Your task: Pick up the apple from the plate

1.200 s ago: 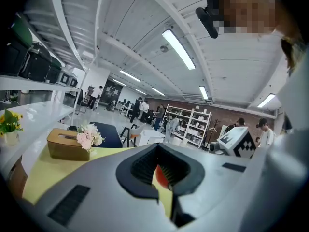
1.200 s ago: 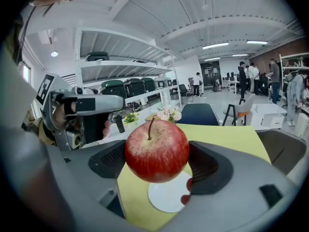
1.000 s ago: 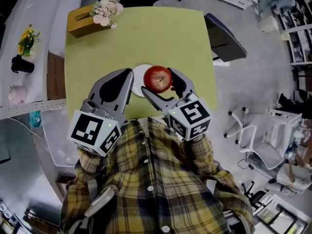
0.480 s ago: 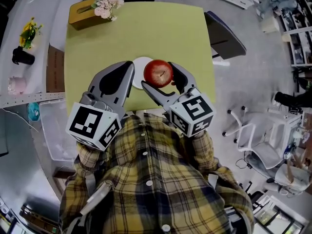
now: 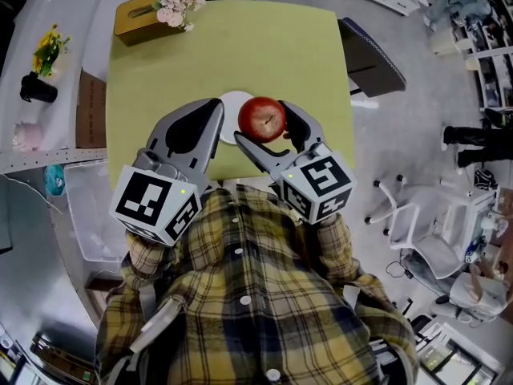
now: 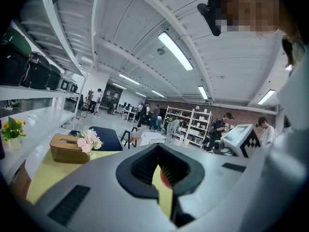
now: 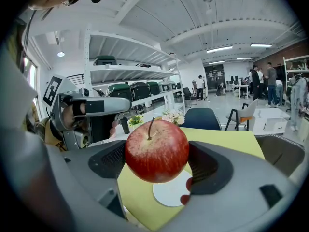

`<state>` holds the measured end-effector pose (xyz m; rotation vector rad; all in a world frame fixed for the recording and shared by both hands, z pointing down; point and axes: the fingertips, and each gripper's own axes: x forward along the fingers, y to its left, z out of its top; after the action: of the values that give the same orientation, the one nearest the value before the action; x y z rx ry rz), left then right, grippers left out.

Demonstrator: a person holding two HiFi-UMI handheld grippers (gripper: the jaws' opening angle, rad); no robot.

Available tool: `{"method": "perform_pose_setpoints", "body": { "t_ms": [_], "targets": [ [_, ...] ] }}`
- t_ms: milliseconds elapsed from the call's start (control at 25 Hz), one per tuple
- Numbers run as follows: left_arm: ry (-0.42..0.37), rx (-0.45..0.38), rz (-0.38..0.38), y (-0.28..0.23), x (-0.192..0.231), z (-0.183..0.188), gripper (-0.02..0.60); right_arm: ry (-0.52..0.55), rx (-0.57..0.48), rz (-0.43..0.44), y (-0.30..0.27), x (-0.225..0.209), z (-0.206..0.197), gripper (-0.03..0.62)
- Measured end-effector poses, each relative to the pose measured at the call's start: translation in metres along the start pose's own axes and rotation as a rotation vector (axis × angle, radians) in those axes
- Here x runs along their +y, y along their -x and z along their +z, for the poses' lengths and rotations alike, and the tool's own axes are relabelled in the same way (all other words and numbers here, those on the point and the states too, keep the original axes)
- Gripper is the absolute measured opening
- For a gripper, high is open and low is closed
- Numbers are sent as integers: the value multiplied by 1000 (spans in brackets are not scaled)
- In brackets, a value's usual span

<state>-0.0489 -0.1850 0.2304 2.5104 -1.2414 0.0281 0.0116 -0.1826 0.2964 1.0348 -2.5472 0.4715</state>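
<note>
A red apple (image 5: 262, 118) hangs above the yellow-green table (image 5: 240, 46), with my right gripper (image 5: 265, 125) shut on its two sides. In the right gripper view the apple (image 7: 156, 151) fills the space between the pads of the right gripper (image 7: 157, 154), stem up. The small white plate (image 7: 171, 192) lies bare on the table below it. The plate (image 5: 229, 104) shows just left of the apple in the head view. My left gripper (image 5: 213, 107) hovers beside the plate, shut and holding nothing; its tips (image 6: 157, 148) meet in its own view.
A wooden tissue box (image 5: 140, 21) with pale flowers (image 5: 178, 2) stands at the table's far left corner. A dark chair (image 5: 373, 58) sits off the right edge. A black vase with yellow flowers (image 5: 38, 87) is on the white counter at left.
The apple, held in the right gripper, has risen slightly further from the plate. The left gripper has barely shifted.
</note>
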Motion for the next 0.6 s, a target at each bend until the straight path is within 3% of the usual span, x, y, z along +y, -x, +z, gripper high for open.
{"method": "perform_pose_setpoints", "body": {
  "t_ms": [600],
  "targets": [
    [-6,3,1,2,1,0,6,1,-4,-8,1,0,0,394]
  ]
}}
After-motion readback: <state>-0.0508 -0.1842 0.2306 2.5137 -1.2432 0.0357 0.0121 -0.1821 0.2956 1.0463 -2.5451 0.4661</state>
